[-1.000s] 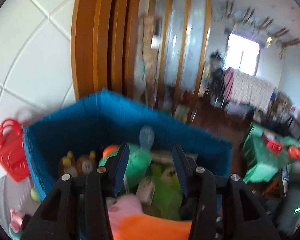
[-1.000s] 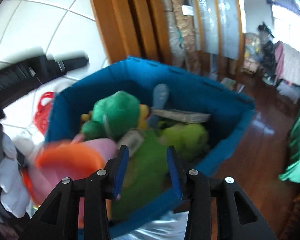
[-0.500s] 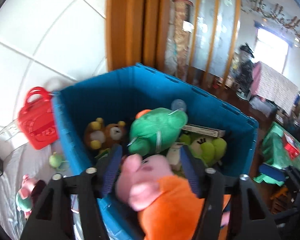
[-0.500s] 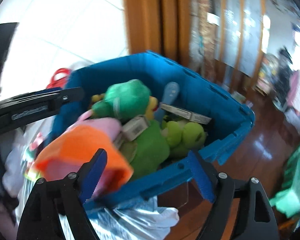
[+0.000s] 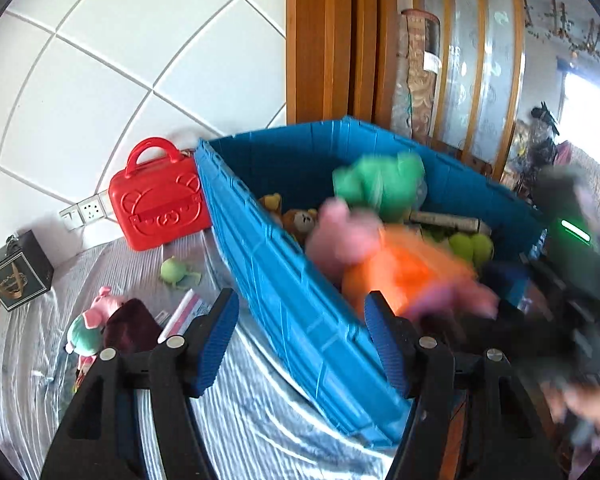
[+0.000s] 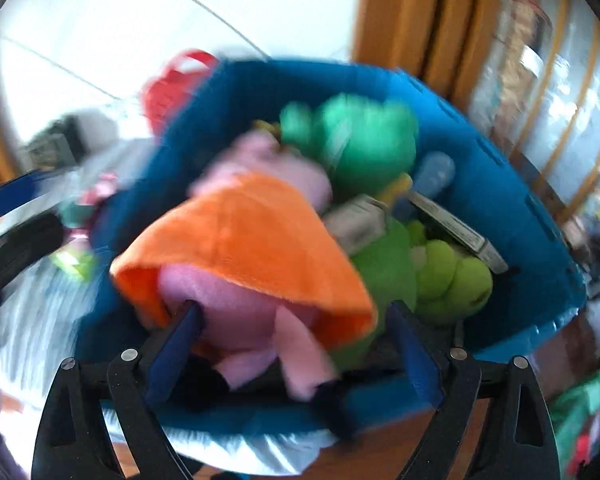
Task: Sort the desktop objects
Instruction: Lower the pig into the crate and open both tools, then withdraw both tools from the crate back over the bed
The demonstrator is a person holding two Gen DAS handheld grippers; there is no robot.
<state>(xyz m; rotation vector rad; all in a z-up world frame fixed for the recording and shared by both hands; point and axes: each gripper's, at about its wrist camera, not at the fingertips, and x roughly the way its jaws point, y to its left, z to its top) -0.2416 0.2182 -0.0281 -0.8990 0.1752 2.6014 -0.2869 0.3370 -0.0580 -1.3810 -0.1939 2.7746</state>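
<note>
A pink pig plush in an orange dress [image 6: 256,248] lies on top of the toys in the blue crate [image 6: 512,208], blurred; its pink legs hang between my right gripper's open jaws. My right gripper [image 6: 294,344] is open at the crate's near rim. The plush also shows in the left wrist view [image 5: 400,268] inside the crate [image 5: 284,292]. My left gripper [image 5: 300,340] is open and empty, straddling the crate's near wall. A green plush [image 5: 380,188] and other toys fill the crate.
A red toy case [image 5: 156,196] leans on the tiled wall left of the crate. On the striped cloth lie a small pig doll [image 5: 92,328], a green toy [image 5: 174,270], a flat packet [image 5: 184,316] and a dark box [image 5: 16,272]. Wooden door frames stand behind.
Both grippers opened wider. The left gripper drew back and left, off the crate. The pig plush dropped from between the jaws onto the toys in the crate.
</note>
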